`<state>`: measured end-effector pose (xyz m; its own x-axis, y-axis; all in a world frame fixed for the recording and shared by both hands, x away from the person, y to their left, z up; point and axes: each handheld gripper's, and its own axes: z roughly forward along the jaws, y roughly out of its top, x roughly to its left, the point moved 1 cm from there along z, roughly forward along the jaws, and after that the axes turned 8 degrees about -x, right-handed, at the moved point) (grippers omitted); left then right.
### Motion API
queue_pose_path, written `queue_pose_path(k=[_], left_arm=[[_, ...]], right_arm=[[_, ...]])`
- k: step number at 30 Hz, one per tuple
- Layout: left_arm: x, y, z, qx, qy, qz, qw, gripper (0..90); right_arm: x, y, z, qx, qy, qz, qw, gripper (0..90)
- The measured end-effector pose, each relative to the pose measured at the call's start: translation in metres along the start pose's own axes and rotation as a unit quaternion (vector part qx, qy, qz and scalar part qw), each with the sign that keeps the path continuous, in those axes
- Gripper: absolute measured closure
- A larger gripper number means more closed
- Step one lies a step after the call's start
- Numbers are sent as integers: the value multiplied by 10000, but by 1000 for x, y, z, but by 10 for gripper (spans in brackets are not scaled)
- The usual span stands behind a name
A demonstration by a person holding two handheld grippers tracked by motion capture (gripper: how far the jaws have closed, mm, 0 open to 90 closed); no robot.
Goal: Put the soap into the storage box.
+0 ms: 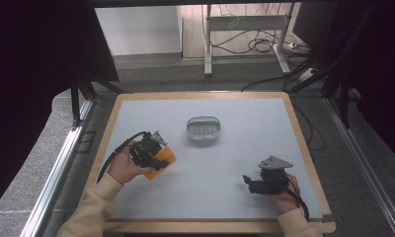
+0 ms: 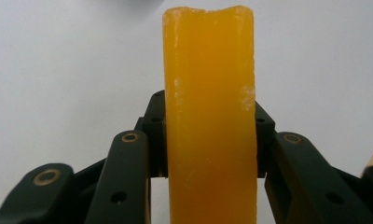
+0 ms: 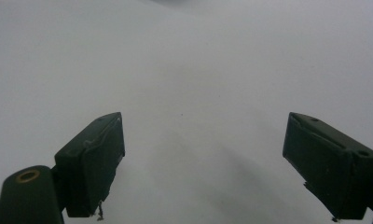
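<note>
An orange soap-like block (image 1: 167,159) stands on edge between the jaws of my left gripper (image 1: 162,162), at the left of the pale mat. In the left gripper view the orange block (image 2: 210,116) rises tall and narrow, and both black pads (image 2: 157,126) press its sides. My right gripper (image 1: 246,181) rests low near the front right of the mat, held by a hand. In the right gripper view its fingers (image 3: 93,161) stand wide apart over bare mat, my right gripper (image 3: 212,172) holding nothing.
A small white oval dish with a slotted bottom (image 1: 203,128) sits at the middle of the mat. The wooden table edge (image 1: 304,148) frames the mat. Dark curtains hang at both sides; a desk frame and cables lie beyond.
</note>
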<state>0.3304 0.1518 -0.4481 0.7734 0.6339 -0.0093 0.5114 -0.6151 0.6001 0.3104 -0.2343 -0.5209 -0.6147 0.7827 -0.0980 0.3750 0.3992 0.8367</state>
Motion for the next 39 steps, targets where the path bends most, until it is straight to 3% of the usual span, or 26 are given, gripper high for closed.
queue_pose_path(k=[15,20,31,39], left_arm=[[2,10,1,6,59,136,9999,620],[4,15,1,-101,46,63,9999,619],[9,20,4,25,100,147,9998,620],[12,25,4,-11,109,171,9998,619]], right_arm=[[0,0,0,12,-14,-36,10000,128],[0,0,1,20,-13,-41,10000,129],[0,-1,1,29,-19,-43,10000,128],[0,-1,1,34,-25,-45,10000,128]])
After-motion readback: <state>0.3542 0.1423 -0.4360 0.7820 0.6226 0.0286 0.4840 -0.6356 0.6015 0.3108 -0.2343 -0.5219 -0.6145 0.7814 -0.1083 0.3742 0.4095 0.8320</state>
